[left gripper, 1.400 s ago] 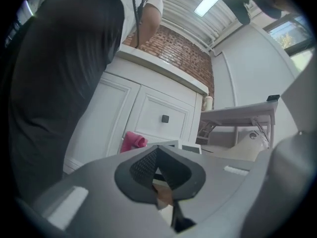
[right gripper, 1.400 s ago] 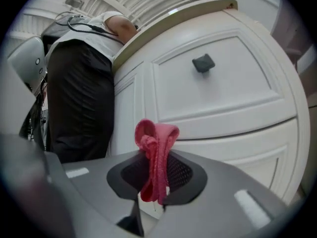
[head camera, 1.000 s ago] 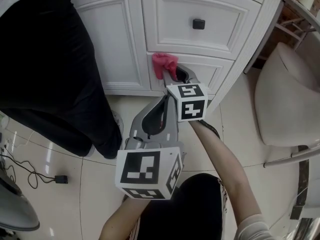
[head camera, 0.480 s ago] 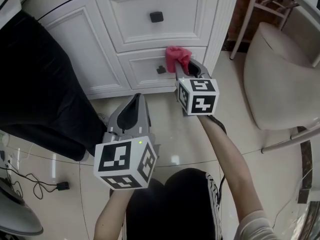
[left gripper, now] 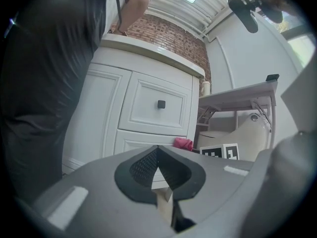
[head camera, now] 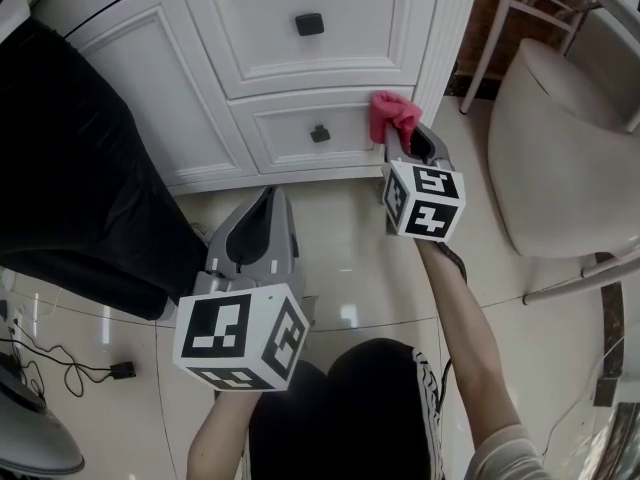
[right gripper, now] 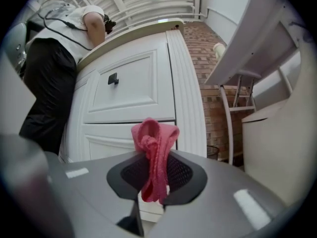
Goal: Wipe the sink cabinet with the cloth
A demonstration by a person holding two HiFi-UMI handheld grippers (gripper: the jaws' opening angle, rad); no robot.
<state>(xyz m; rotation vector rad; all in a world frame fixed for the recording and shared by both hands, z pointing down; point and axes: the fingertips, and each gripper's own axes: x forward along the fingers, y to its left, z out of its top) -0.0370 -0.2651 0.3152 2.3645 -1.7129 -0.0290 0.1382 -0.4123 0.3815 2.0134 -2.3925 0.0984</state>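
Note:
A pink cloth (head camera: 393, 115) (right gripper: 154, 148) is bunched in my right gripper (head camera: 400, 140) (right gripper: 156, 180), which is shut on it. The cloth is pressed against the right end of the lower drawer (head camera: 300, 128) of the white sink cabinet (head camera: 150, 98) (right gripper: 143, 83), close to the fluted corner post (head camera: 440, 28). My left gripper (head camera: 268, 203) (left gripper: 158, 175) is held lower and to the left, above the floor, jaws closed with nothing between them, pointing at the cabinet (left gripper: 148, 108). The cloth (left gripper: 183, 143) shows small in the left gripper view.
A person in black trousers (head camera: 70, 168) stands against the cabinet's left side. A white tub-like fixture (head camera: 570, 148) and a metal-legged stand (head camera: 490, 38) are at the right. Cables and a plug (head camera: 110, 370) lie on the tiled floor at the lower left.
My right gripper has carried the cloth rightward along the lower drawer, past its knob, to the drawer's right end. The left gripper has stayed low, drifting slightly.

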